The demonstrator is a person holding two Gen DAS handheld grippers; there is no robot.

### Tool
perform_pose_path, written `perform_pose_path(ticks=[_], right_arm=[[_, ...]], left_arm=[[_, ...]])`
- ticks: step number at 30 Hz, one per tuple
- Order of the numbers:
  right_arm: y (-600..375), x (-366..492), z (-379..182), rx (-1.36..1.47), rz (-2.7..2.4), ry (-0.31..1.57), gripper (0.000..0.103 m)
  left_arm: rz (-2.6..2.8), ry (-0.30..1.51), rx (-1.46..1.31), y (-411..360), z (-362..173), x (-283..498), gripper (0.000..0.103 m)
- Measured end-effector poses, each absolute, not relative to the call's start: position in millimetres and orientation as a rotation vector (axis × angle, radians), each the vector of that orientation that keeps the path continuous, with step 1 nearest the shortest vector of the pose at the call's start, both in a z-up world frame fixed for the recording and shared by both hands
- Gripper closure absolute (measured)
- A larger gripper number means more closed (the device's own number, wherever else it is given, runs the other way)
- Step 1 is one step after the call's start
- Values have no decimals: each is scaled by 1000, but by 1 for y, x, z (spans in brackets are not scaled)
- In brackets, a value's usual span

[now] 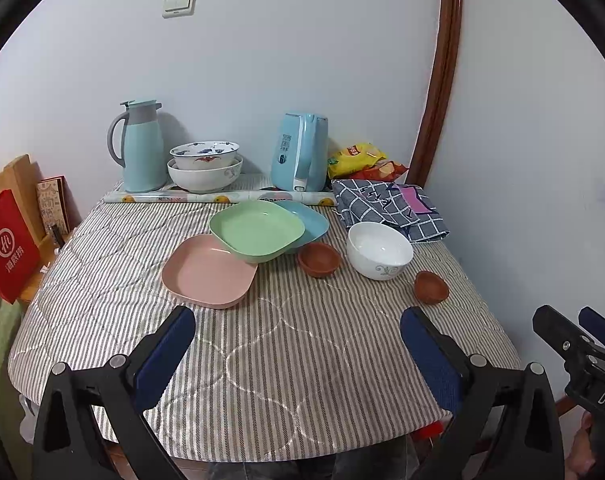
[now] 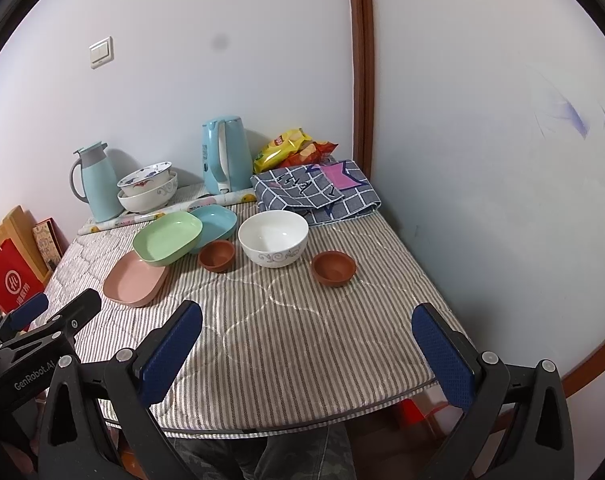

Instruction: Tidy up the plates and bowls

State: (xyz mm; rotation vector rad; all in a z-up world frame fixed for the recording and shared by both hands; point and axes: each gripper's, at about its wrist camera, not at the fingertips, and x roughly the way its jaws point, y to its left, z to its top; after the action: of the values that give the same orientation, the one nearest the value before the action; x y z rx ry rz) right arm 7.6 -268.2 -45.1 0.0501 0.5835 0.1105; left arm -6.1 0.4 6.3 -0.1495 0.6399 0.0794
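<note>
Grippers: left gripper [image 1: 298, 354] and right gripper [image 2: 308, 354] both spread wide, holding nothing.
Plates: green plate [image 1: 257, 231] propped crooked on pink plate [image 1: 208, 270] — could slide if nudged.
White bowl [image 2: 273, 237]: right of green plate, brown bowls either side.

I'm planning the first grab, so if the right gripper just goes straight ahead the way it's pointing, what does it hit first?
Probably the white bowl, roughly centred between the open right gripper fingers; only striped cloth lies before it. Depth is uncertain.
</note>
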Motion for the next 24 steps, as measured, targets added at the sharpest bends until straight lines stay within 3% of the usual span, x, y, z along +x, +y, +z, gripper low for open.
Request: perform_pose_path(ticks=[24], right_arm=[[-265, 5, -42, 42, 116, 573, 0]], left_arm=[[73, 643, -155, 2, 6, -5, 0]])
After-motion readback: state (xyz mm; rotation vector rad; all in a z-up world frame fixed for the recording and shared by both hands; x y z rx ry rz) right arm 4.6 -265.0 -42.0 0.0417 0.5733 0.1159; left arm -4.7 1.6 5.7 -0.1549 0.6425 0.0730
